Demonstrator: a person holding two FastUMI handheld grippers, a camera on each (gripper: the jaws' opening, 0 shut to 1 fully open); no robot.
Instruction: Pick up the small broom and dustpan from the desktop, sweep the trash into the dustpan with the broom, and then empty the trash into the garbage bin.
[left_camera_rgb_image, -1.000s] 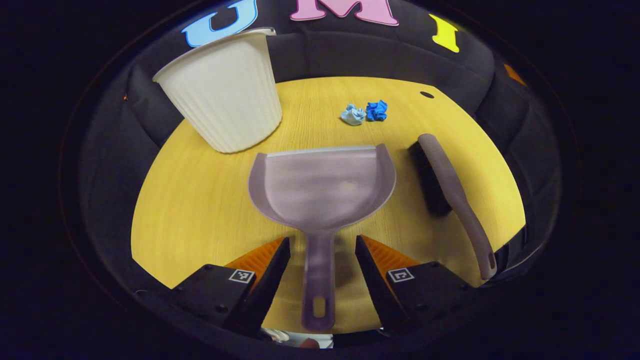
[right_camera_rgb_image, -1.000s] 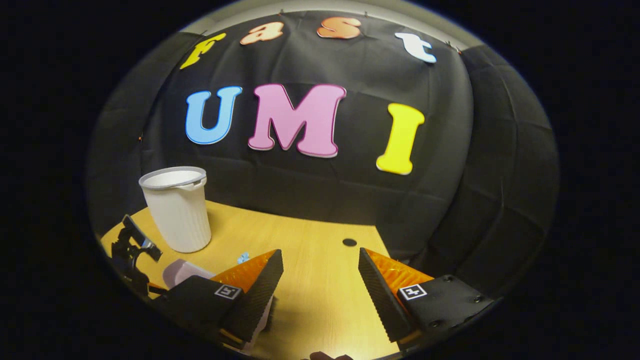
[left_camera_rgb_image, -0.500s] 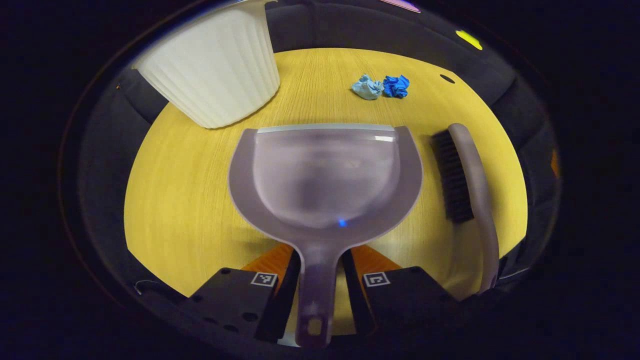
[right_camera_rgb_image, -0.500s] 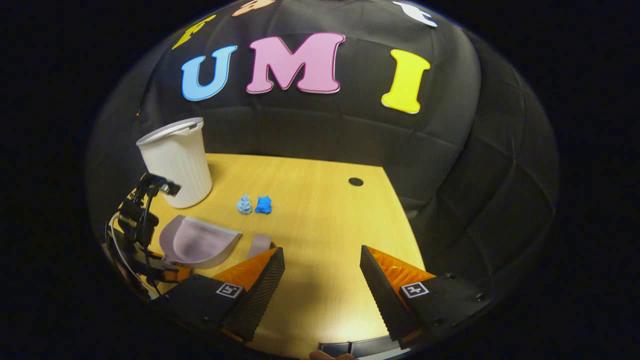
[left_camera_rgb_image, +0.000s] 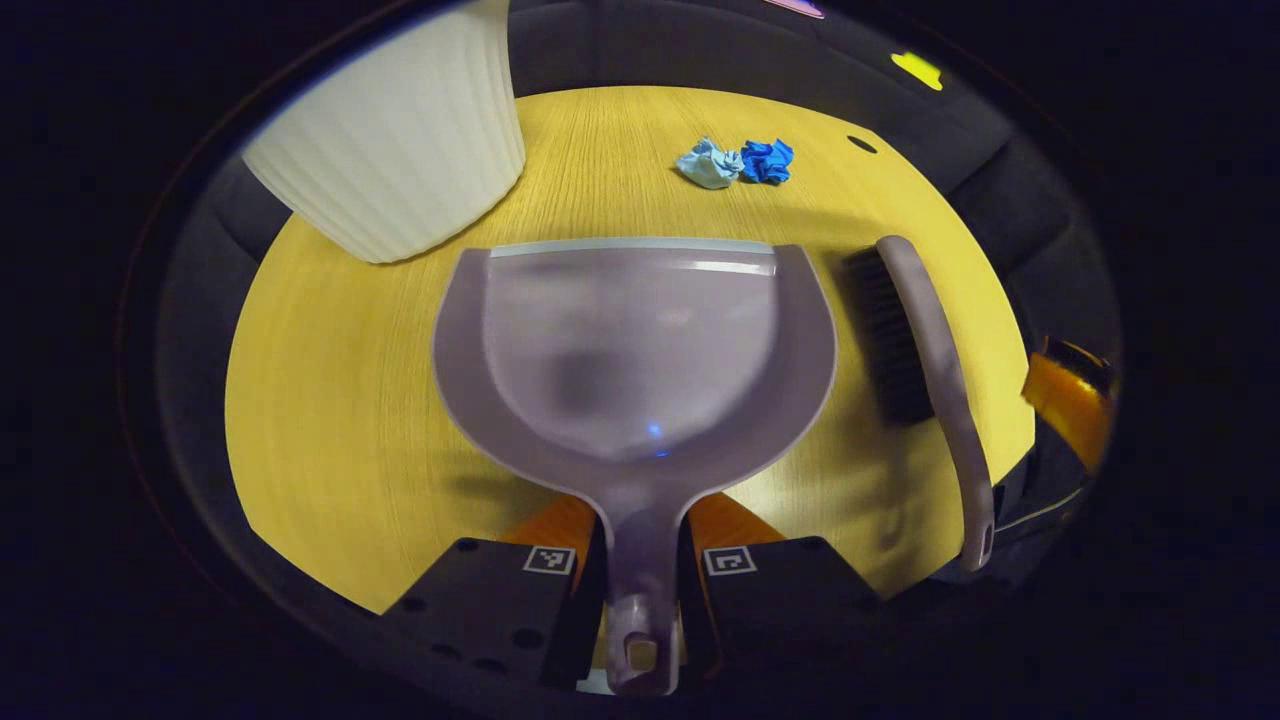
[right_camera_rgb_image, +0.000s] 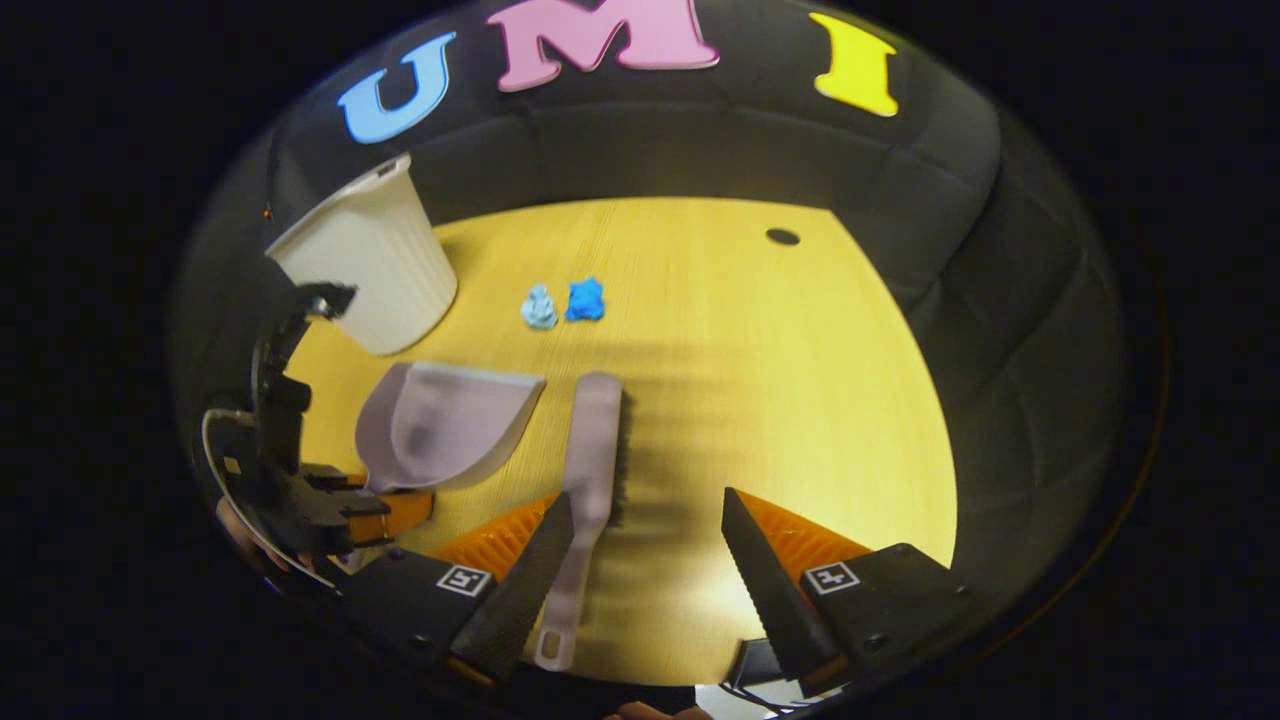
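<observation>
Already the left gripper (left_camera_rgb_image: 640, 590) is clamped on the dustpan (left_camera_rgb_image: 630, 350) handle near the desktop's (right_camera_rgb_image: 800, 400) front edge; light, stiff, slick plastic, I'd guess. Right gripper (right_camera_rgb_image: 645, 560) hangs spread over the broom (right_camera_rgb_image: 590, 470) handle, the sensible hold.

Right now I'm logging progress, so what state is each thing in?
Dustpan: flat on the table, handle clamped by the left gripper.
Broom: lying on the table, not gripped.
Right gripper: open, over the broom handle.
Bin: upright.
Two paper wads: unswept.
</observation>
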